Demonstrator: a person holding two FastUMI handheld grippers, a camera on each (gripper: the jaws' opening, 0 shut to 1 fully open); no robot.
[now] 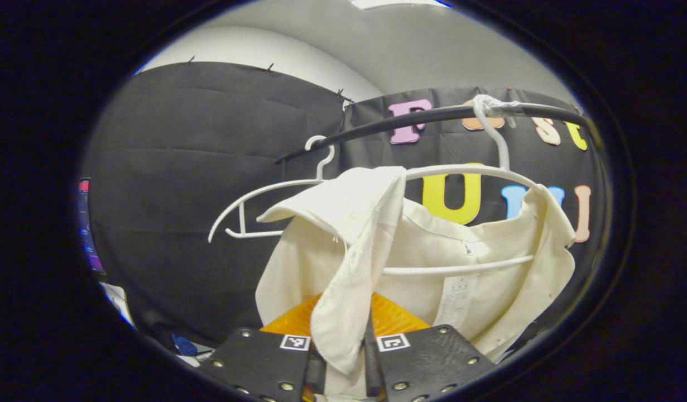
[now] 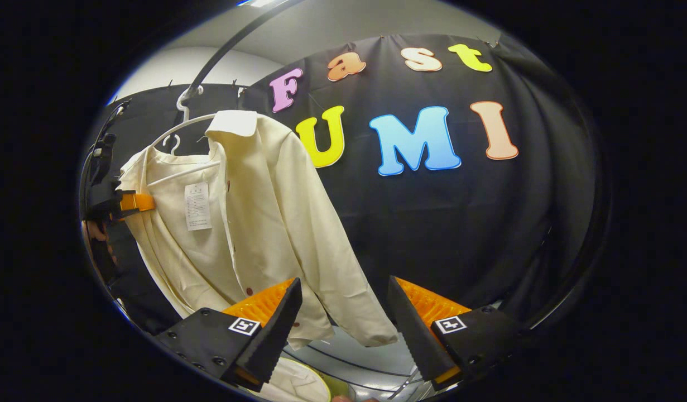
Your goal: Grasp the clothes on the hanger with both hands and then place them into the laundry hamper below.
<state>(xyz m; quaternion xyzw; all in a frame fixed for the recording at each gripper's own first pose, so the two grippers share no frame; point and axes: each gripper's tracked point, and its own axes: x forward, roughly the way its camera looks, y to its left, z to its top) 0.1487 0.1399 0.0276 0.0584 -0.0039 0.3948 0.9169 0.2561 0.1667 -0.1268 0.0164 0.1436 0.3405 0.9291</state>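
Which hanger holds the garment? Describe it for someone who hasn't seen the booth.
Find the dark rail crossing the booth's wall. Two white hangers hook on it; take the one taped at its hook. It carries the cream shirt, while its neighbour hangs bare.

Cream shirt [image 2: 254,212] — draped on hanger [image 1: 466,170]

One cream shirt [image 1: 432,245] draped ahead of the left gripper's jaws, two white hangers [image 1: 254,201] beyond them, one dark rail [image 1: 410,117] above, one paper tag [image 2: 198,205] inside the shirt
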